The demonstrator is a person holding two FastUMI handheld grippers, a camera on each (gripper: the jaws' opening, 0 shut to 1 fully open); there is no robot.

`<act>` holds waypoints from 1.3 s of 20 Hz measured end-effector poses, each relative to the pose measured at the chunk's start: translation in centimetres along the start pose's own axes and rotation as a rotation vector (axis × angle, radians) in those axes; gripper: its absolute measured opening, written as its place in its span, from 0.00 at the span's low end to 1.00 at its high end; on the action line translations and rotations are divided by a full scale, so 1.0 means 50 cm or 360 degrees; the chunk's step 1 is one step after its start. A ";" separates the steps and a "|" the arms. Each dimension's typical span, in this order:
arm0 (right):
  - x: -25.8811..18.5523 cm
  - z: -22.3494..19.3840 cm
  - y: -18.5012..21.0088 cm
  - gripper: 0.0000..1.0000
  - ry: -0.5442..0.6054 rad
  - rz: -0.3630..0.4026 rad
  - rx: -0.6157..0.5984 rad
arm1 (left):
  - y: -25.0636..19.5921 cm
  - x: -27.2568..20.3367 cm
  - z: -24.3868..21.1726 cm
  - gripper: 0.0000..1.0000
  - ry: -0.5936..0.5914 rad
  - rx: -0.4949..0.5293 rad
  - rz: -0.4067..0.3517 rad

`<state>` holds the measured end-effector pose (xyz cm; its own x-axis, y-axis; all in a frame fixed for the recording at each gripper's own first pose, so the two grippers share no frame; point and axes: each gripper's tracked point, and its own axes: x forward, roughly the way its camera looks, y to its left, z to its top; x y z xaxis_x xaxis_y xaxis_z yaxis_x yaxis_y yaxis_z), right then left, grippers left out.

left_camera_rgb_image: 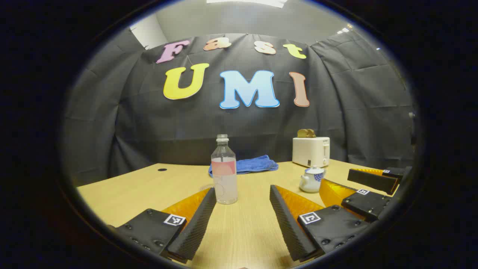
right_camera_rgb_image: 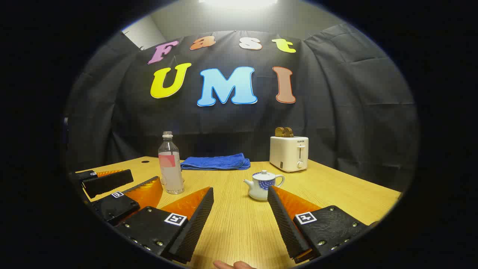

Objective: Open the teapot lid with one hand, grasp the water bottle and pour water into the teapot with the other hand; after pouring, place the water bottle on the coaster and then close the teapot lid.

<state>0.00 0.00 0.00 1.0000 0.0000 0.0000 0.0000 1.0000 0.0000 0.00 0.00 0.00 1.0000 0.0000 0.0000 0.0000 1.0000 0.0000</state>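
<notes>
An uncapped clear water bottle (left_camera_rgb_image: 224, 172) with a pink label stands upright on the wooden table, just beyond my left gripper (left_camera_rgb_image: 242, 194), which is open and holds nothing. The bottle (right_camera_rgb_image: 170, 168) stands left of centre in the right gripper view. A small white teapot (right_camera_rgb_image: 261, 185) with a blue pattern has its lid (right_camera_rgb_image: 263, 173) on. It sits right in front of my open, empty right gripper (right_camera_rgb_image: 239, 192), close to the right finger's tip. The teapot (left_camera_rgb_image: 312, 180) stands ahead of the right gripper (left_camera_rgb_image: 336, 178) in the left gripper view. A faint clear round thing, maybe the coaster (left_camera_rgb_image: 206, 186), lies by the bottle's base.
A white toaster (right_camera_rgb_image: 289, 153) with bread in it stands at the back right. A folded blue towel (right_camera_rgb_image: 215, 162) lies at the back behind the bottle. My left gripper (right_camera_rgb_image: 145, 179) sits low at the left. A fingertip (right_camera_rgb_image: 233, 264) shows at the bottom edge.
</notes>
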 end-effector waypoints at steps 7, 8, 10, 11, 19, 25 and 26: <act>0.003 -0.002 -0.005 0.90 0.0001 -0.0040 0.0004 | 0.001 0.001 0.002 1.00 -0.0008 -0.0002 0.0011; 0.004 -0.001 -0.005 0.90 -0.0001 -0.0038 0.0008 | 0.001 0.001 -0.001 1.00 -0.0006 -0.0004 0.0013; 0.006 0.000 -0.012 0.90 -0.0004 -0.0046 0.0047 | 0.004 0.004 0.001 1.00 -0.0005 -0.0003 0.0028; 0.006 0.000 -0.014 0.90 -0.0005 -0.0050 0.0060 | 0.003 0.004 0.000 1.00 -0.0005 -0.0003 0.0026; 0.058 0.014 -0.056 0.90 0.0006 -0.0076 0.0028 | 0.023 0.030 0.024 1.00 -0.0024 0.0036 0.0038; 0.161 0.031 -0.112 0.90 0.0063 -0.0108 0.0031 | 0.042 0.063 0.036 1.00 -0.0016 0.0018 0.0046; 0.173 0.032 -0.112 0.90 0.0062 -0.0104 0.0014 | 0.046 0.070 0.040 1.00 -0.0019 0.0030 0.0052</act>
<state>8.63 -5.62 1.60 0.9971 -0.0649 -0.0394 0.0653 0.9978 0.0074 3.49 2.28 2.02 0.9994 0.0327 0.0124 -0.0329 0.9993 0.0186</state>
